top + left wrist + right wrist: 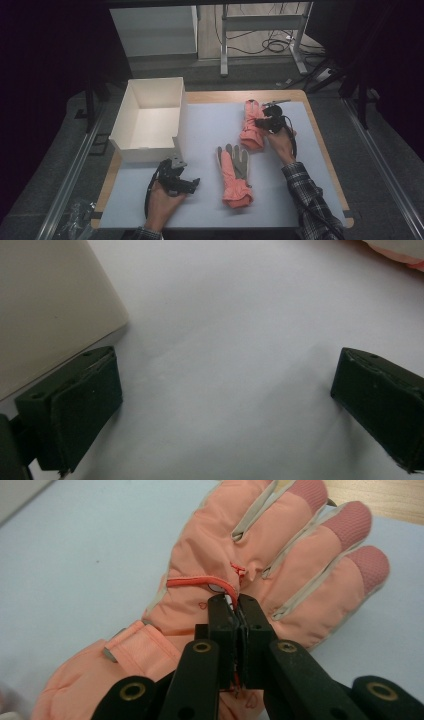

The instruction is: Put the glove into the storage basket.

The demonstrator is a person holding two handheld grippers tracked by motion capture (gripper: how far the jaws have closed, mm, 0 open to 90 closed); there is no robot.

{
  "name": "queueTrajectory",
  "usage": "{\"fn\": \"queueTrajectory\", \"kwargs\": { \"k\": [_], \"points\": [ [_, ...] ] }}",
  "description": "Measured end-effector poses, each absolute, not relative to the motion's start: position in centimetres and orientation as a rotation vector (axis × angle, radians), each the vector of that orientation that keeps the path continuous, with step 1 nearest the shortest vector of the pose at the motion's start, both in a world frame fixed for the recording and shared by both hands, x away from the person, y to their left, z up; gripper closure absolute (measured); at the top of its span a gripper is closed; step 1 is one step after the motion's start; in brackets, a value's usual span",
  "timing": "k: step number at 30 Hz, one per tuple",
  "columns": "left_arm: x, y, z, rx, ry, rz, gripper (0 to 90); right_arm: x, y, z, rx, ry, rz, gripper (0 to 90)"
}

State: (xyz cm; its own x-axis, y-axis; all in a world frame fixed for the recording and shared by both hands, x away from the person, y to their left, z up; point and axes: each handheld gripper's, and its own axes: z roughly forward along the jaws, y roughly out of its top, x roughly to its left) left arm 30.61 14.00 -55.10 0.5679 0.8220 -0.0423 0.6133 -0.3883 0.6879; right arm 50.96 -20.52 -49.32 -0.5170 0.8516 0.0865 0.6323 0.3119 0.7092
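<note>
Near edge: left gripper (192, 183) idle on the mat, jaws wide apart, nothing between them, pointing right toward the near glove (235, 175); that glove lies palm-up, fingers away from the person; farther back, right gripper (259, 122) clamped shut on a pinch of the far glove (240, 587), its long axis also running fingers-far; white box (150, 117) sits left of both, so a lift must carry left.
</note>
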Motion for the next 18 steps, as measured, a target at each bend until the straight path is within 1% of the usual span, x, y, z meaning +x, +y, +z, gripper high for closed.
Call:
{"fn": "queueTrajectory", "kwargs": {
  "k": [12,18],
  "points": [
    [30.6,14.0,-55.1,2.133,1.143,0.403,0.0,49.3,-22.8,-46.3,1.334,2.261,1.099,86.2],
    [30.6,14.0,-55.1,2.133,1.143,0.403,0.0,47.8,-23.5,-44.8,1.315,2.279,1.16,86.1]
  ]
}}
